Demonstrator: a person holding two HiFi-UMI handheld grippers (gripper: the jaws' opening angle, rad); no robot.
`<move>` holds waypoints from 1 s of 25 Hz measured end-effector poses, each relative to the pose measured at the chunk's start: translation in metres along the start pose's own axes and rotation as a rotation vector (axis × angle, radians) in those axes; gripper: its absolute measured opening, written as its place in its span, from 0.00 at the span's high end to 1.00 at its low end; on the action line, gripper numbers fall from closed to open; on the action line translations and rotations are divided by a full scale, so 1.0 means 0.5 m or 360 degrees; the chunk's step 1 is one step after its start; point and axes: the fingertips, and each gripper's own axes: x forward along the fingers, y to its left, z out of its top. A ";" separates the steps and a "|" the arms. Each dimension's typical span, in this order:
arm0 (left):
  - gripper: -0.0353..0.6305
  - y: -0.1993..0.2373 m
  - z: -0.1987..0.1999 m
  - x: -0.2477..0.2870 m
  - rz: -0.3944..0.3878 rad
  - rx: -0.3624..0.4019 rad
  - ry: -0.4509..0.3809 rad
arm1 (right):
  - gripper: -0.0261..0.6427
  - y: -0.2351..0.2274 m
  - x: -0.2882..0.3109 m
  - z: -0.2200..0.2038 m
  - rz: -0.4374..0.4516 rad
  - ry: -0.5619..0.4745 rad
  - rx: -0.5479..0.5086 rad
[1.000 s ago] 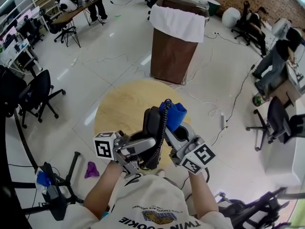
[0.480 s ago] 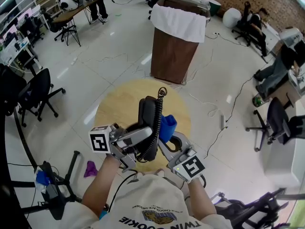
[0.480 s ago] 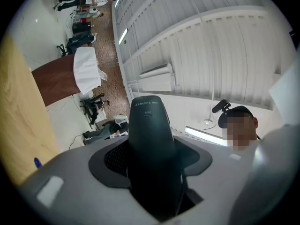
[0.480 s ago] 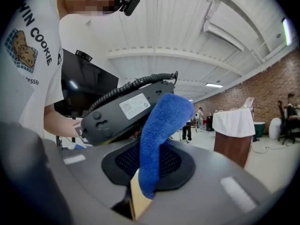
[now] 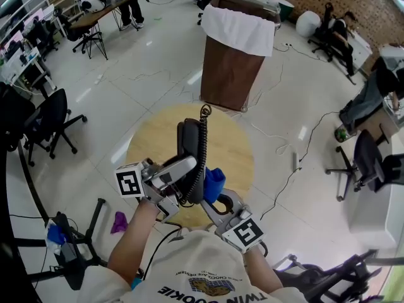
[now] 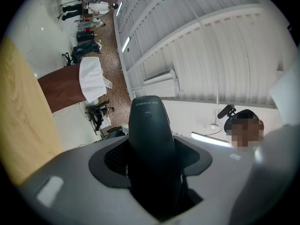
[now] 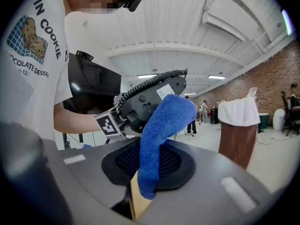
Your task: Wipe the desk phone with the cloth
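My left gripper (image 5: 180, 174) is shut on a black phone handset (image 5: 187, 142) and holds it upright above the round wooden table (image 5: 151, 137). A coiled black cord (image 5: 202, 145) runs along its right side. In the left gripper view the handset (image 6: 149, 135) stands straight up between the jaws of the left gripper (image 6: 152, 177). My right gripper (image 5: 218, 202) is shut on a blue cloth (image 5: 213, 183), which lies against the handset's lower right side. In the right gripper view the cloth (image 7: 161, 135) rises from the right gripper (image 7: 147, 184) and its tip touches the handset (image 7: 145, 100).
A brown stand draped with a white cloth (image 5: 235, 49) rises beyond the table. Office chairs (image 5: 50, 122) stand at the left and another (image 5: 369, 163) at the right. A purple scrap (image 5: 120, 223) and a cable (image 5: 297, 163) lie on the floor. People sit at the far right.
The left gripper has carried the handset left and farther away. The right gripper has come down and back toward the person, dragging the cloth from the handset's upper part to its lower side.
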 end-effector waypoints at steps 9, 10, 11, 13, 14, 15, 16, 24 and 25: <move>0.54 0.037 0.001 -0.017 0.0188 0.0087 0.0023 | 0.87 -0.071 -0.049 0.081 -0.0248 -0.0144 0.0051; 0.54 0.046 -0.002 -0.020 0.0231 0.0101 0.0032 | 0.87 -0.081 -0.058 0.107 -0.0276 -0.0193 0.0055; 0.54 0.055 -0.006 -0.023 0.0274 0.0114 0.0045 | 0.87 -0.088 -0.067 0.133 -0.0297 -0.0236 0.0049; 0.54 0.072 -0.023 -0.028 0.0362 0.0148 0.0094 | 0.87 -0.094 -0.079 0.183 -0.0324 -0.0313 0.0018; 0.54 0.081 -0.034 -0.028 0.0409 0.0178 0.0132 | 0.87 -0.094 -0.083 0.207 -0.0329 -0.0354 0.0009; 0.54 0.088 -0.046 -0.028 0.0458 0.0221 0.0176 | 0.87 -0.093 -0.084 0.233 -0.0324 -0.0396 0.0007; 0.54 0.096 -0.058 -0.026 0.0502 0.0266 0.0220 | 0.87 -0.090 -0.081 0.256 -0.0311 -0.0433 0.0003; 0.54 0.137 -0.147 -0.014 0.0692 0.0479 0.0462 | 0.87 -0.049 0.013 0.280 -0.0169 -0.0339 -0.0048; 0.54 0.139 -0.152 -0.014 0.0712 0.0514 0.0493 | 0.87 -0.045 0.023 0.272 -0.0158 -0.0307 -0.0053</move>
